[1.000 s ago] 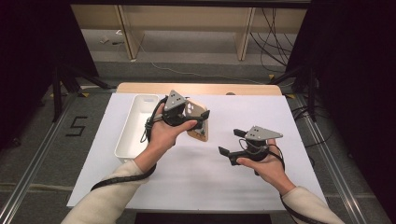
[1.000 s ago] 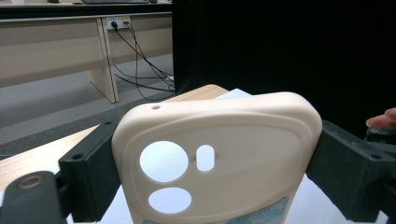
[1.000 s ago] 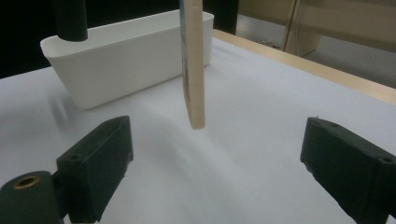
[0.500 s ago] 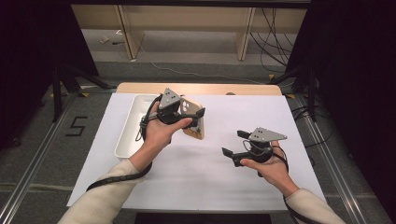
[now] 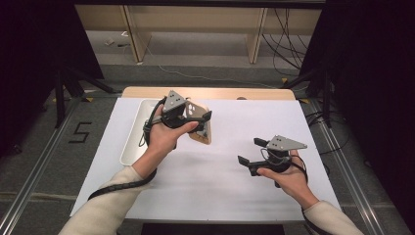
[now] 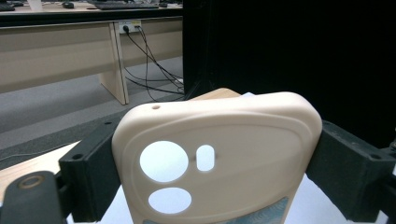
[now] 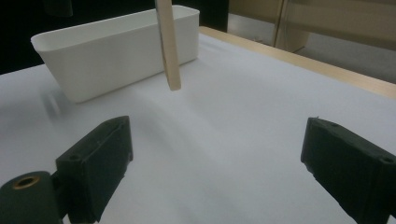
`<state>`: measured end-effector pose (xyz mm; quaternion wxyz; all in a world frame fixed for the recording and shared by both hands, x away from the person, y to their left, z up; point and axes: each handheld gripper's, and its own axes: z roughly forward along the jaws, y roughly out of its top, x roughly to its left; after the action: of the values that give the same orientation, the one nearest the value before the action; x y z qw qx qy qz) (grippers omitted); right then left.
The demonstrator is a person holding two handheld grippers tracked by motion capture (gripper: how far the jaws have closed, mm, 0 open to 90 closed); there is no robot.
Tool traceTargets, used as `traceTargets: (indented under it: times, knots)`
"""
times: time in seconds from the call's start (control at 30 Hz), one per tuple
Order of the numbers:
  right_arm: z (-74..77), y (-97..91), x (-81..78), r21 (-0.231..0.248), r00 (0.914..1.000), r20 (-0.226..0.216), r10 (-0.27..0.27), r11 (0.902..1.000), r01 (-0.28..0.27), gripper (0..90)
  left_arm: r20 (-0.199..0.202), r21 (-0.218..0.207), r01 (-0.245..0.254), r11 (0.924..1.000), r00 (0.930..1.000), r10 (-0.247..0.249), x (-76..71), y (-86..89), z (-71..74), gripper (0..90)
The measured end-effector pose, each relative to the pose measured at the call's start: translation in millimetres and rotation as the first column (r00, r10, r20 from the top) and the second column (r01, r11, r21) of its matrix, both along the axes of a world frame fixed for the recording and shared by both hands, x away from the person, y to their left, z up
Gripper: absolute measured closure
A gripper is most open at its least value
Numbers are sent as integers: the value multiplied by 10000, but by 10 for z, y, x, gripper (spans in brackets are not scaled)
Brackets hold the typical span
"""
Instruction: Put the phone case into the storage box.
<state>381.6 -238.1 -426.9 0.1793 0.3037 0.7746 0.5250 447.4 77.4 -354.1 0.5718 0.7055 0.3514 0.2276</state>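
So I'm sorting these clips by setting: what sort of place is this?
Probably a lab or office workroom: a white-covered table, long desks with loose cables, and floor rails.

The white surface [image 5: 205,186] lies bare between the two hands and along its near edge. The tray [image 5: 134,139] blocks the far left part. The phone case [image 5: 203,128] hangs in the left hand-held gripper [image 5: 188,116] above the middle, just beside the tray.
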Motion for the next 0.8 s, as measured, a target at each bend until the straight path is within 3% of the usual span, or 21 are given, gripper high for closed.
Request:
traceTargets:
  times: [0.8]
  knots:
    - [-16,-93,-52,30,9999,-20,-102,9999,102,99,98,13,-217,9998,9997,216,22,128,76,113]
